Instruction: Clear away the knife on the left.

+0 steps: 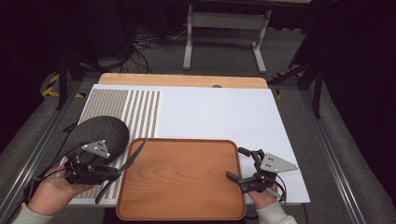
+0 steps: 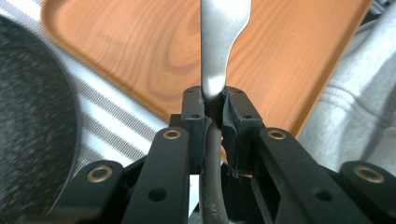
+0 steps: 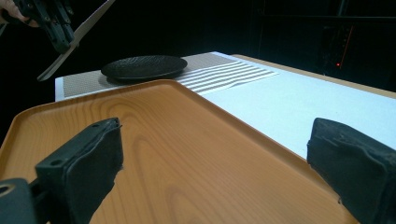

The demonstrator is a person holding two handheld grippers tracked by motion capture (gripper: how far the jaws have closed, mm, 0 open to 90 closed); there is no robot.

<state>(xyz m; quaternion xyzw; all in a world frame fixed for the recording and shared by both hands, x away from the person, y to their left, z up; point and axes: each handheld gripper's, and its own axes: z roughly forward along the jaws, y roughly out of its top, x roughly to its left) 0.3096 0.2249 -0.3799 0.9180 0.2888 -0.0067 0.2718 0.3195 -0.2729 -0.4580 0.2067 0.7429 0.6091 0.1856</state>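
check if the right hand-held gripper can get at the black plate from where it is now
Probably not directly: the right hand-held gripper is open at the tray's right edge, while the plate lies beyond the tray's left side, by the knife.

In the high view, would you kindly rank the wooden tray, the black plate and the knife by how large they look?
1. Wooden tray, clearly largest.
2. Black plate.
3. Knife, slimmest, held shut in the left tool; its length looks near the plate's width.
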